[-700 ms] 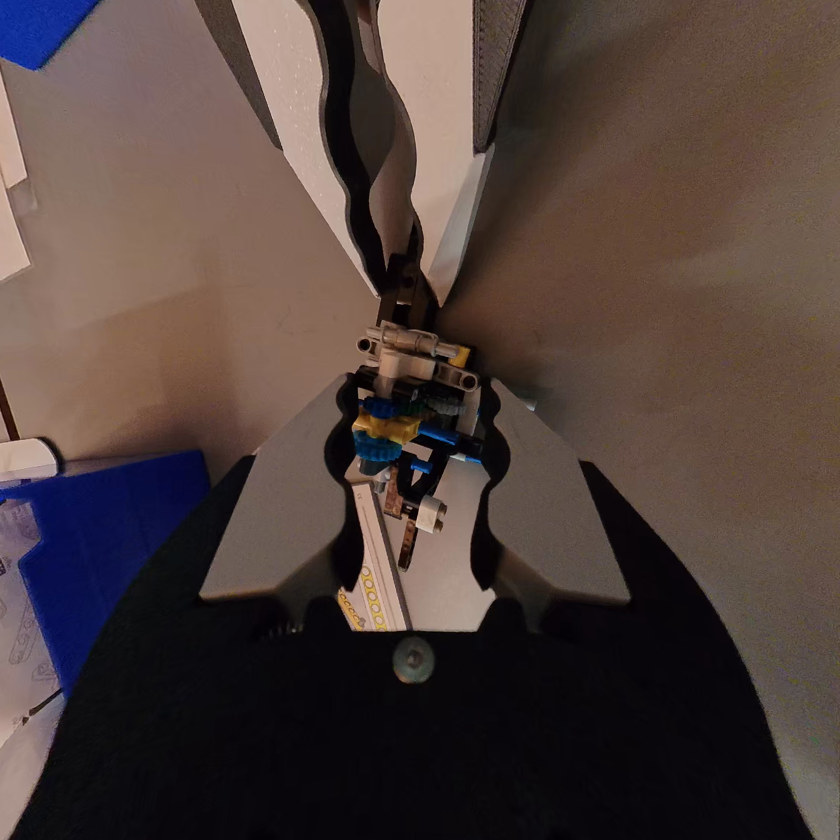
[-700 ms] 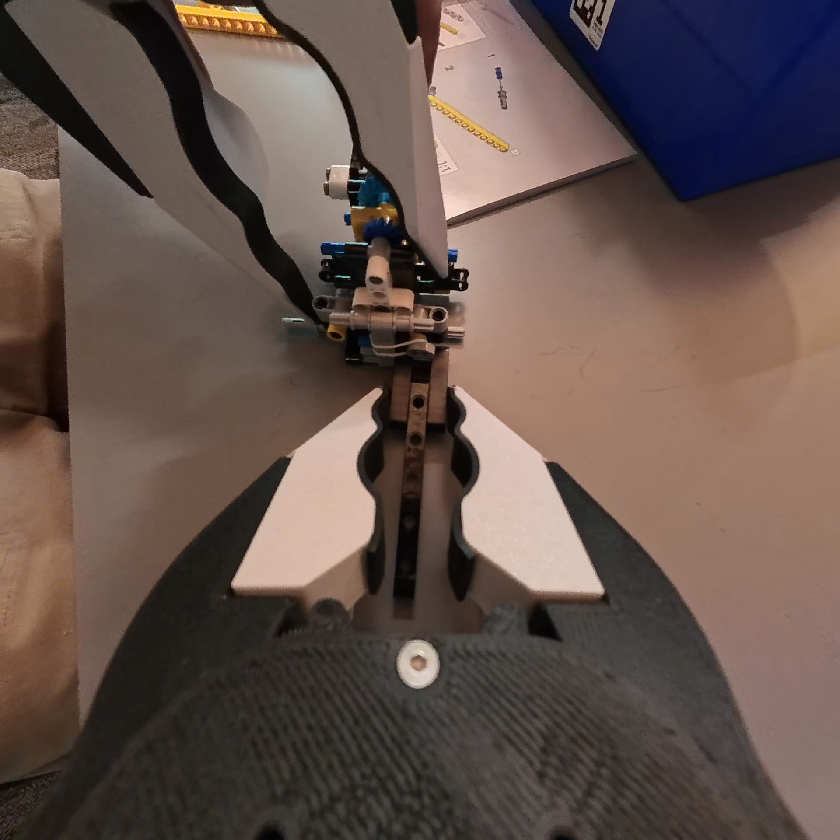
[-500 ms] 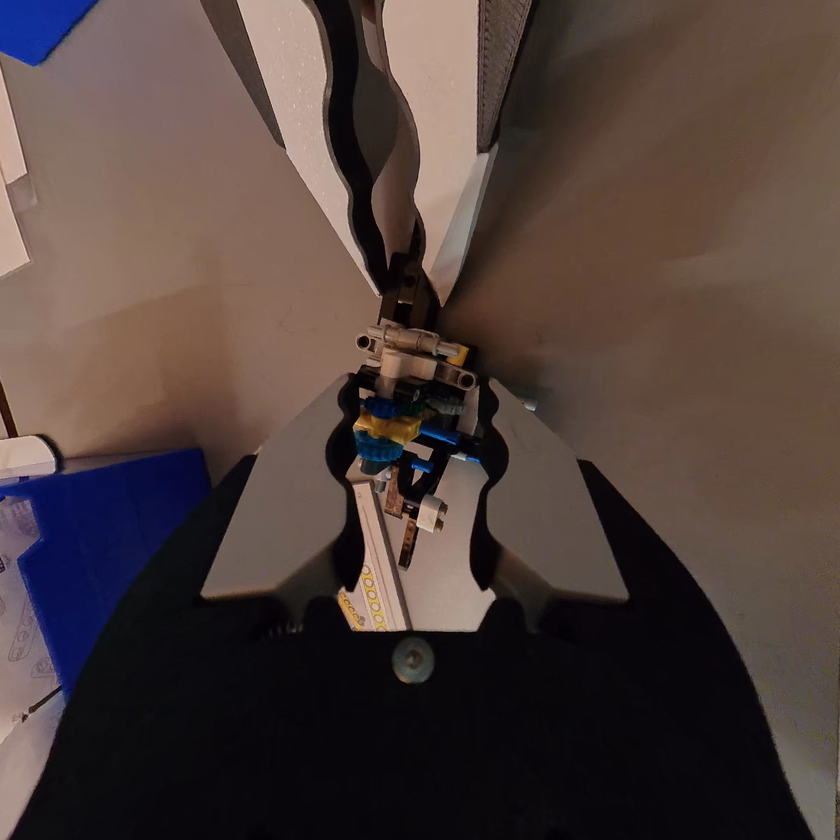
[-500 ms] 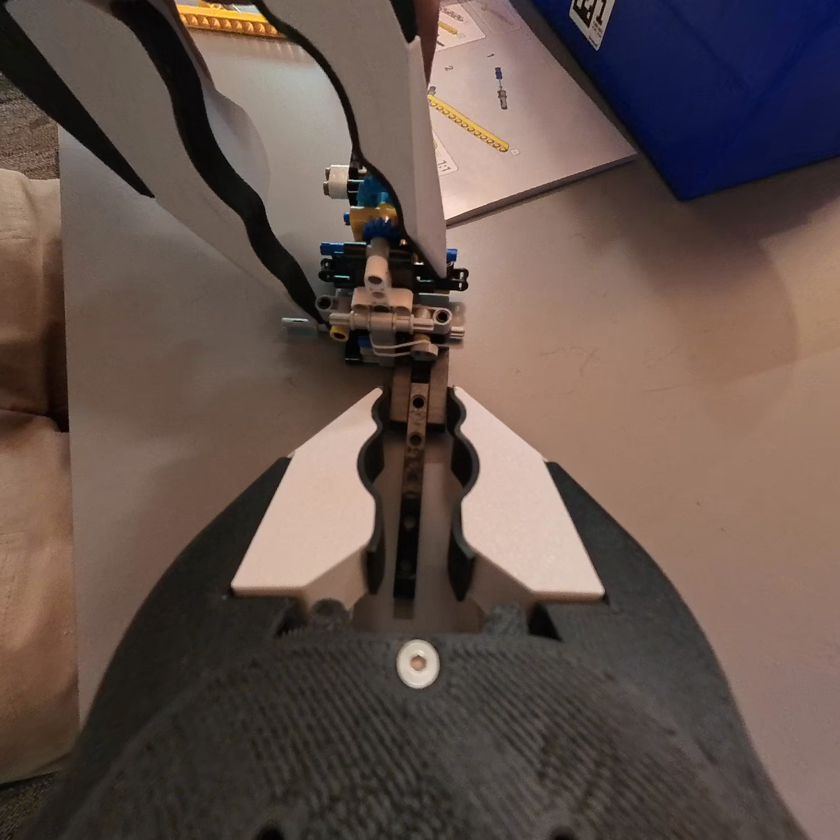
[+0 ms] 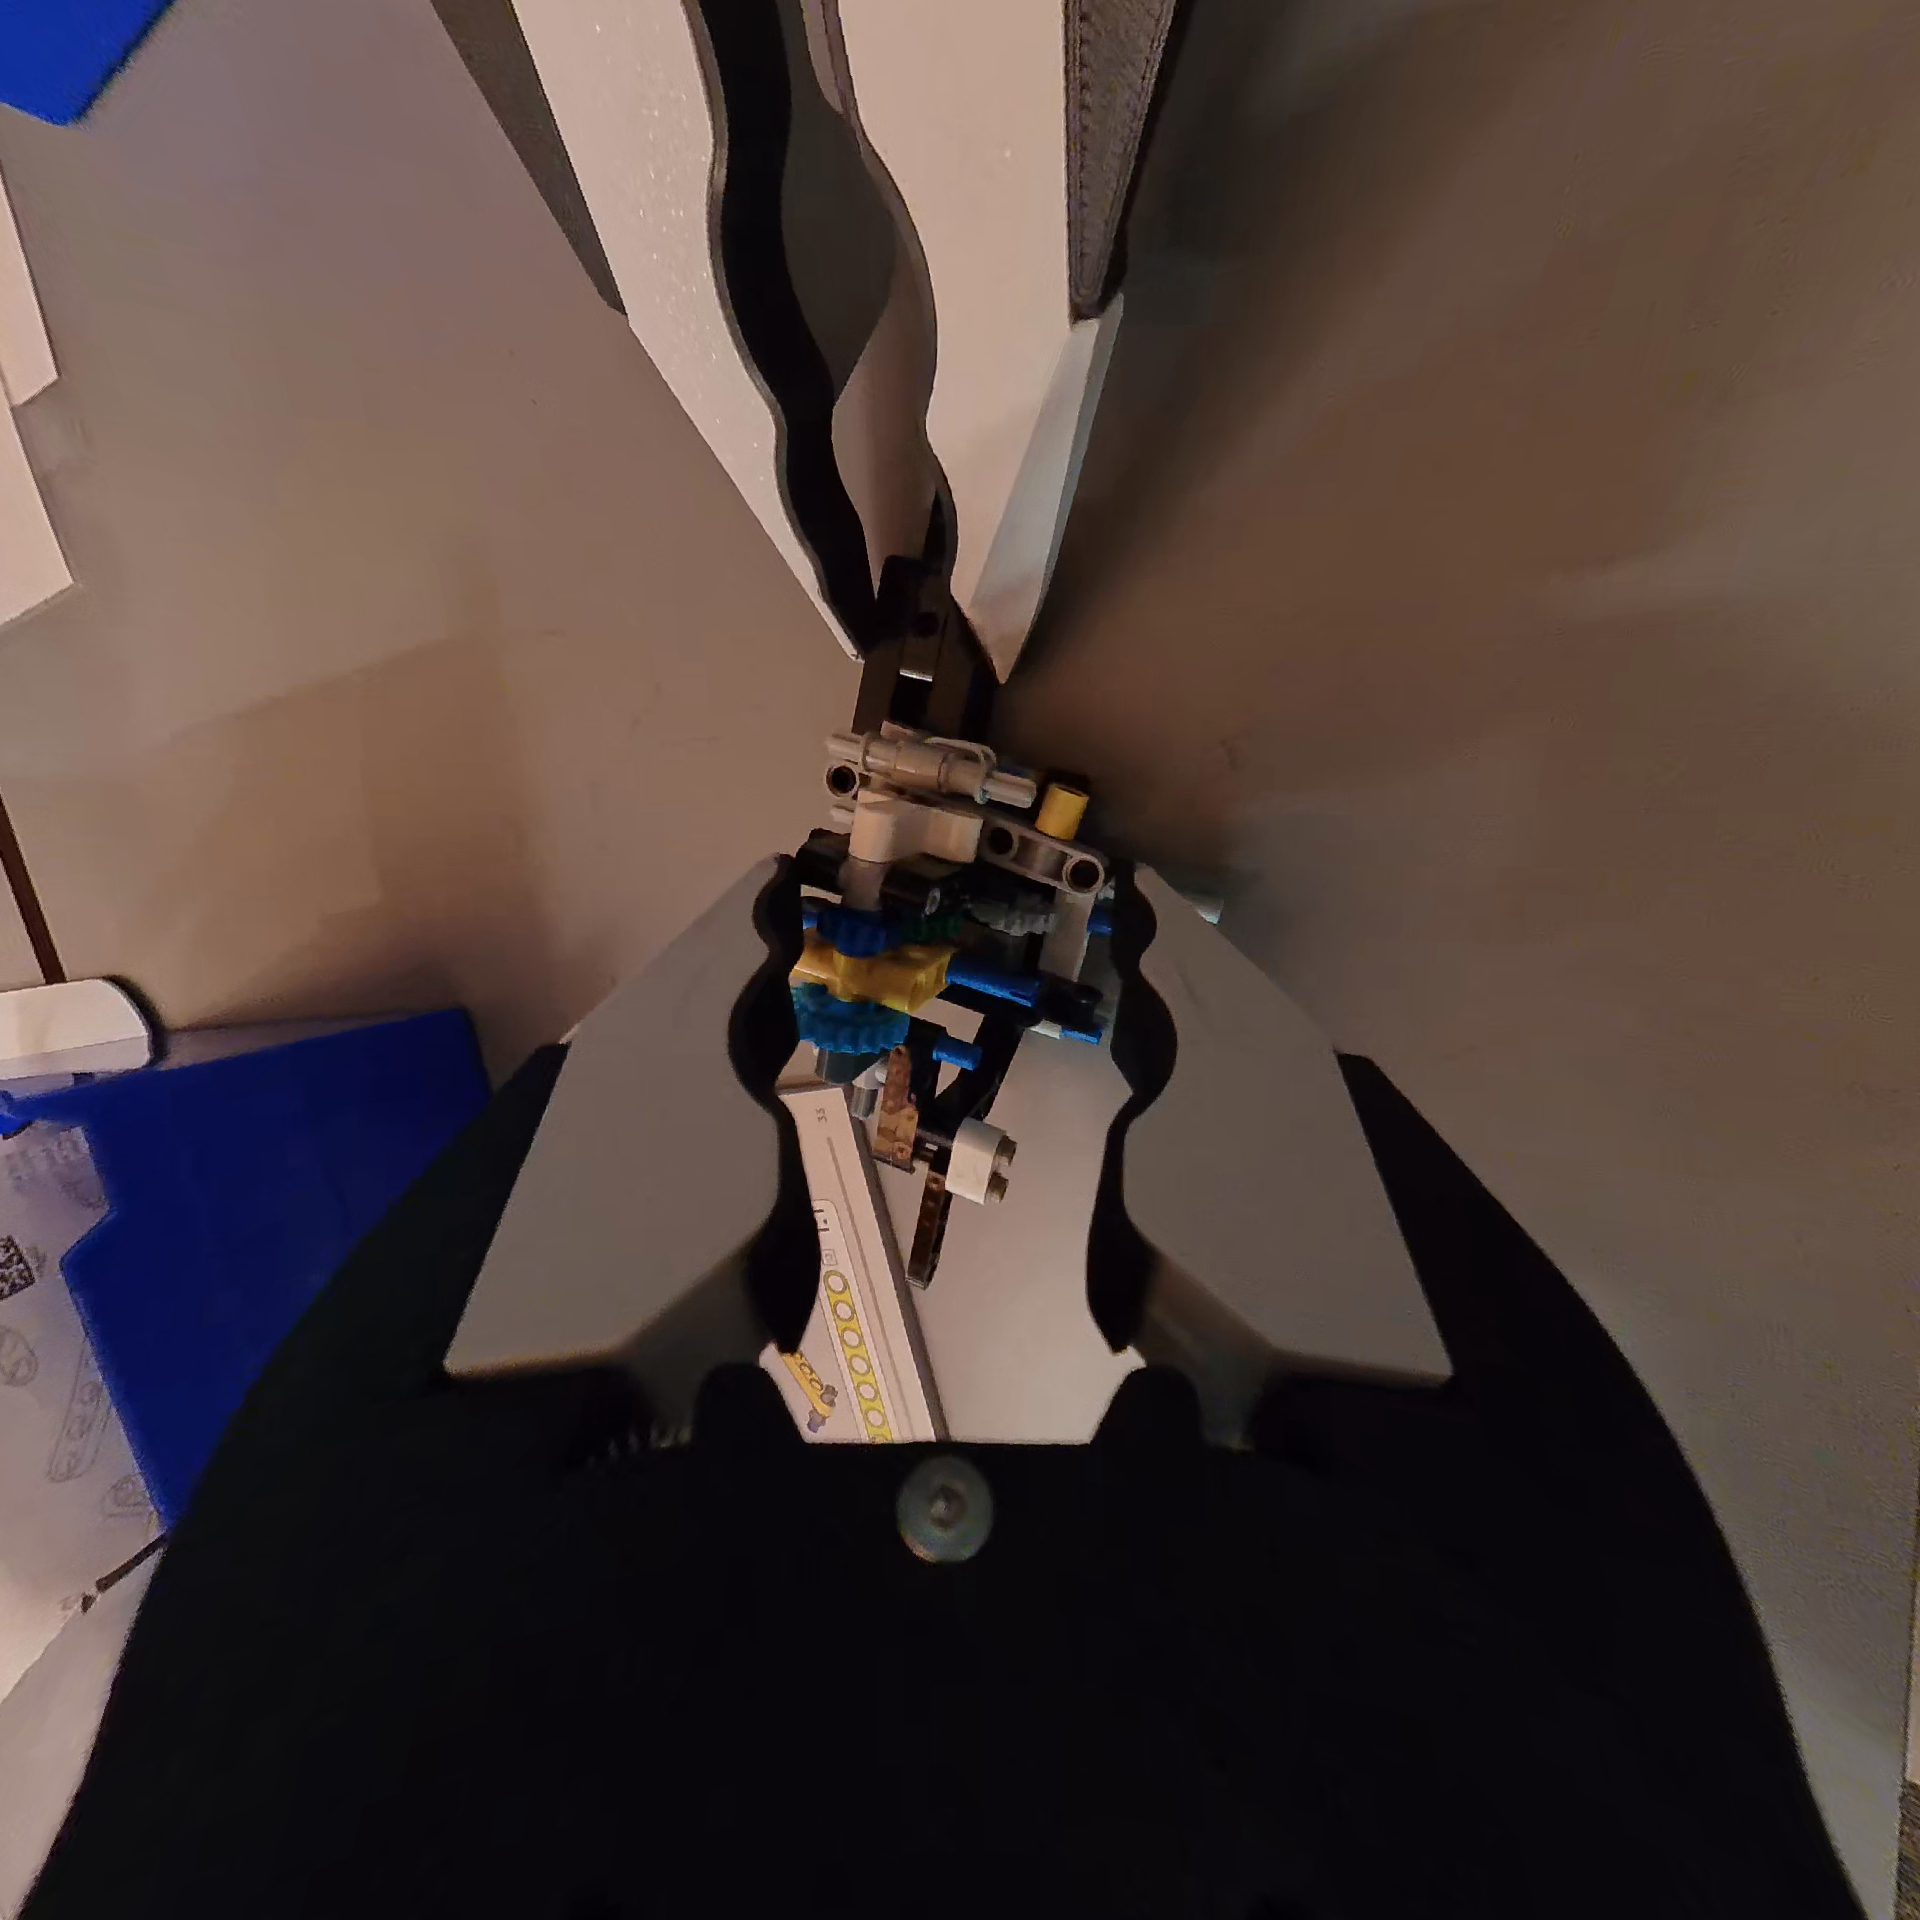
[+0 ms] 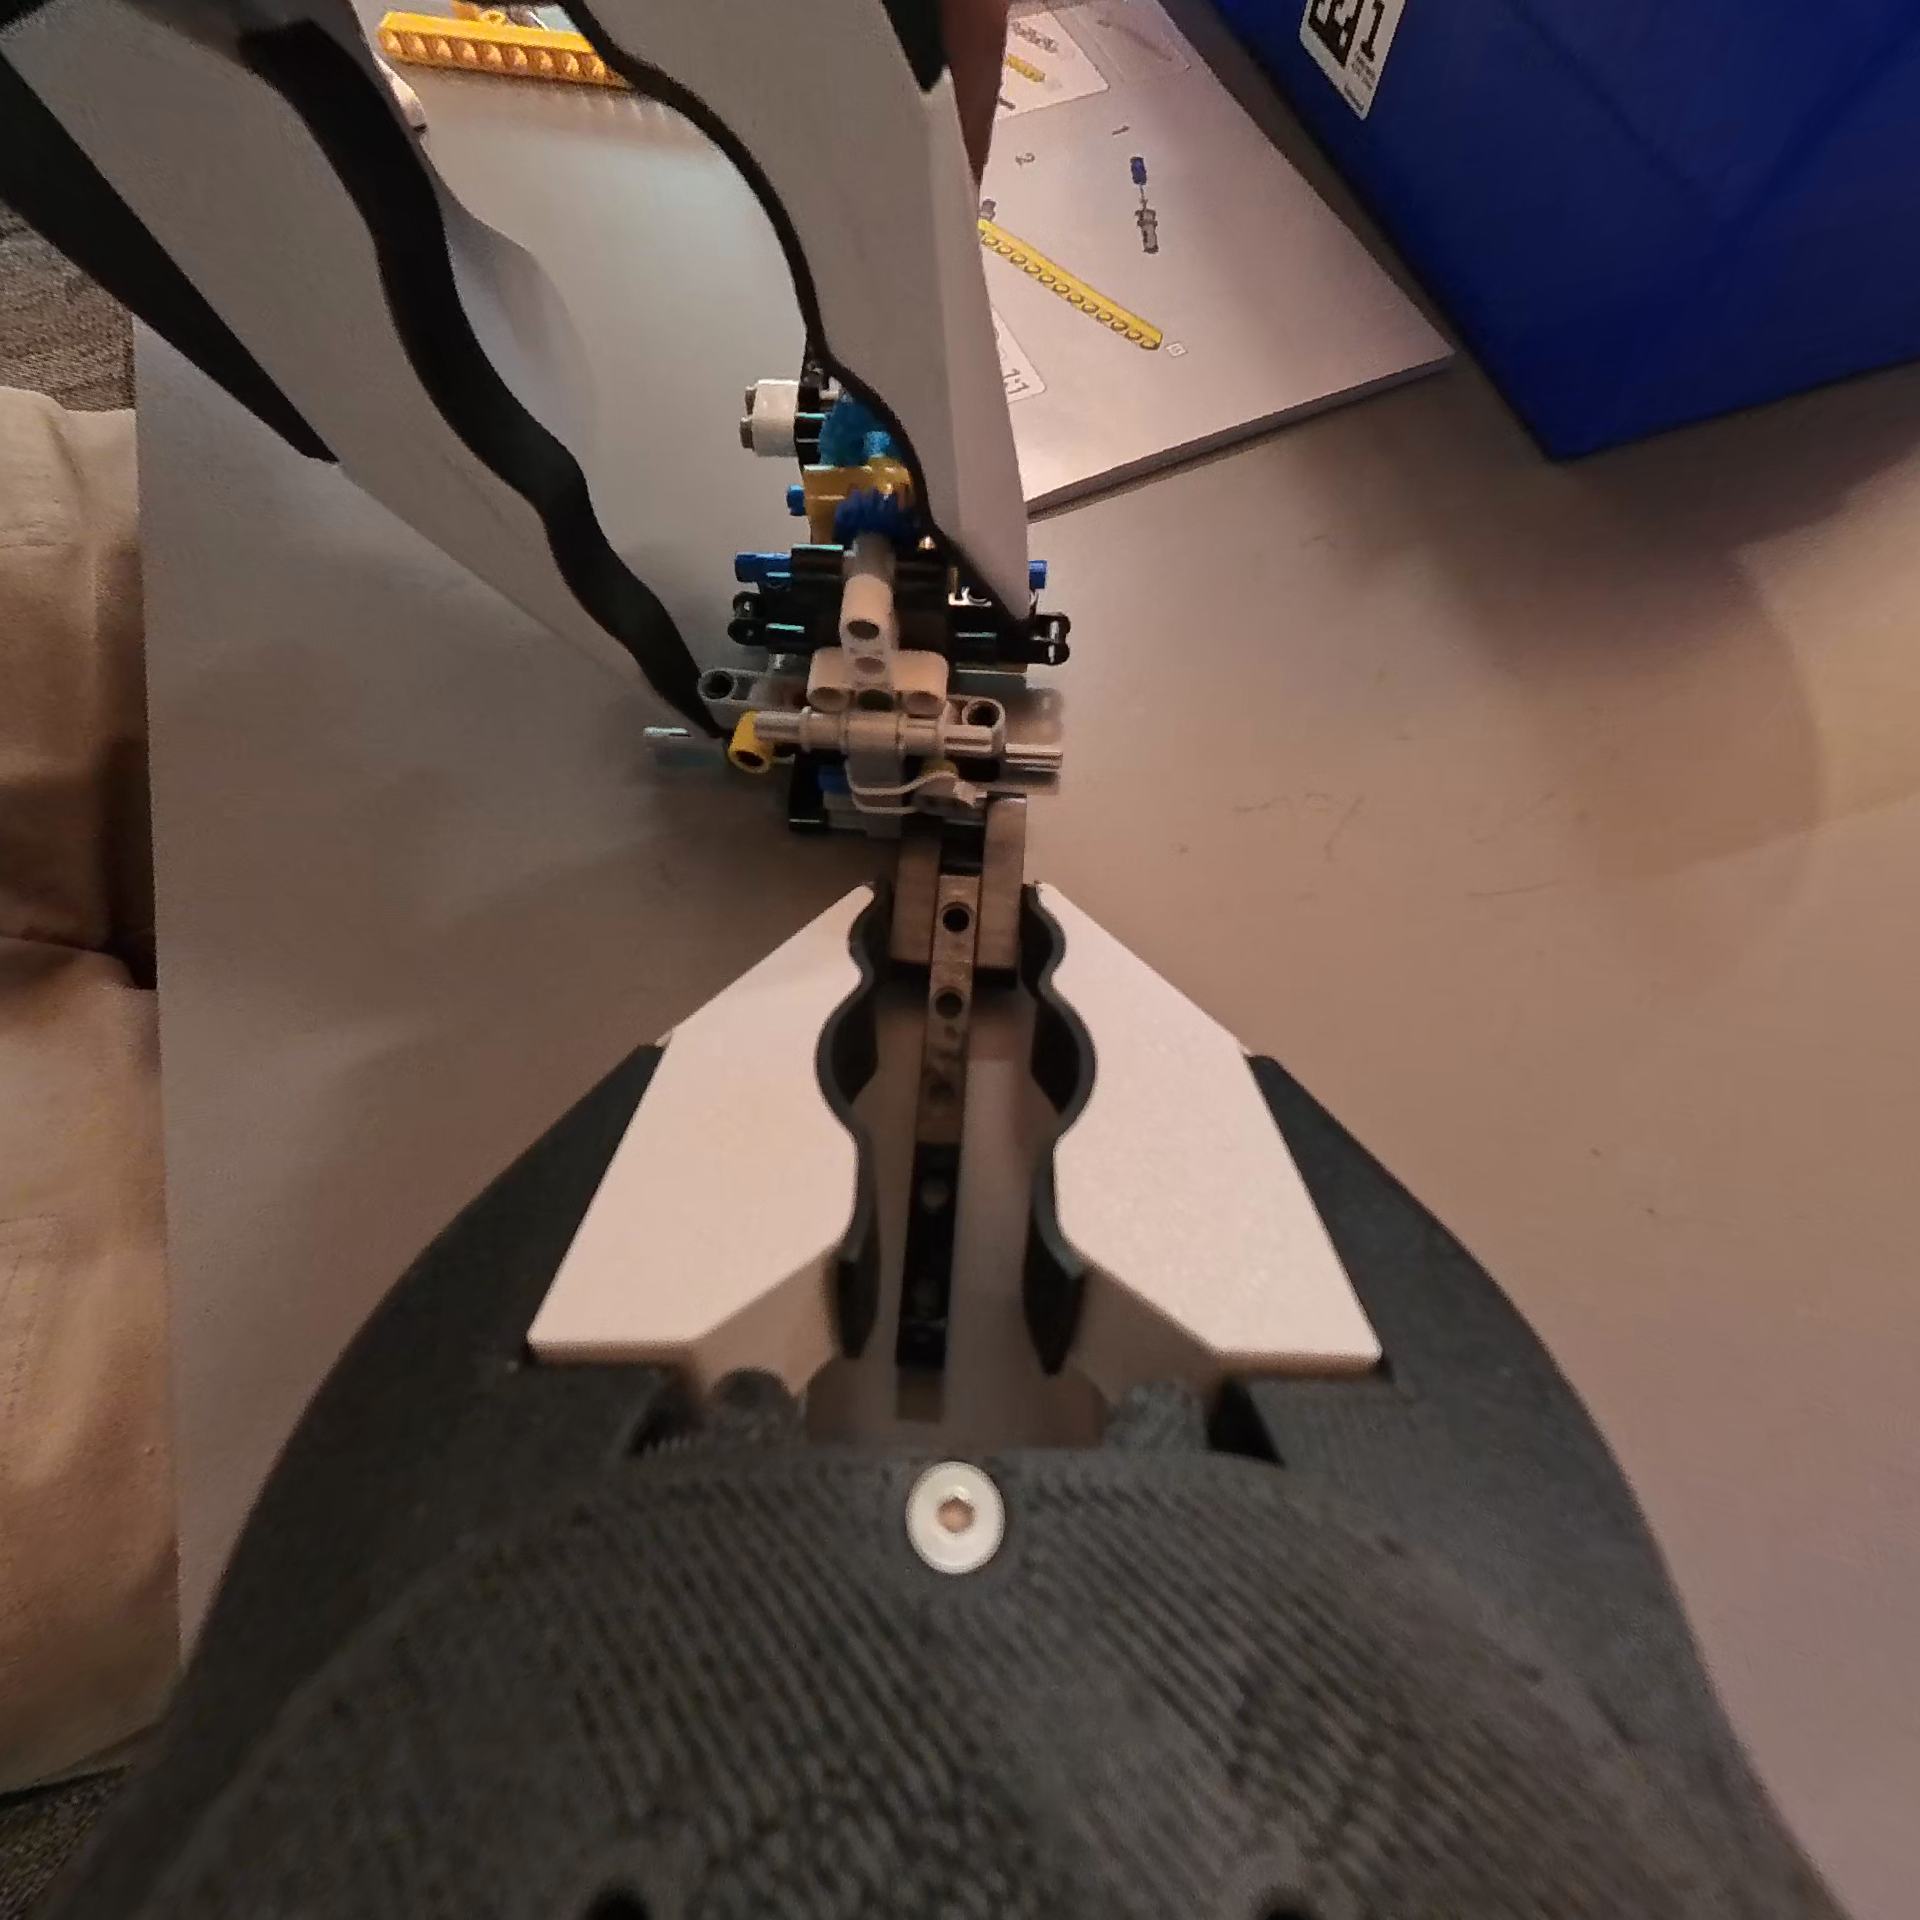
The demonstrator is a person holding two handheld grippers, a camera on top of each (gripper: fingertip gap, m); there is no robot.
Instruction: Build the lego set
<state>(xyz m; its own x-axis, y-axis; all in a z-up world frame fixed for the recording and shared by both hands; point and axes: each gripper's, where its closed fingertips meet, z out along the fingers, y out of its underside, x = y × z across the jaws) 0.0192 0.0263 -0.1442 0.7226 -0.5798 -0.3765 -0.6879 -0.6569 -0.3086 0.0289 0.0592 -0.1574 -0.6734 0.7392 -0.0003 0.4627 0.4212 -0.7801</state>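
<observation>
A small lego assembly [image 5: 914, 935] of black, grey, blue and yellow parts with gears sits just above the tan table. My left gripper [image 5: 951, 883] is shut on the assembly, one grey finger on each side. My right gripper [image 6: 953, 904] is shut on a long black beam [image 6: 948, 1039], whose far end meets the assembly's grey cross piece [image 6: 883, 727]. In the left wrist view the right gripper [image 5: 925, 665] comes in from the top with the beam [image 5: 920, 634]. In the right wrist view the left gripper [image 6: 862, 665] comes in from the top, around the assembly [image 6: 873, 613].
An open instruction booklet [image 6: 1195, 312] lies behind the assembly, next to a blue box [image 6: 1662, 208]. A loose yellow beam [image 6: 499, 52] lies at the back left. The table's left edge [image 6: 156, 831] borders beige fabric [image 6: 62, 727]. The blue box [image 5: 260, 1143] also shows at the left. There is about 5 cm between the tips of the two grippers.
</observation>
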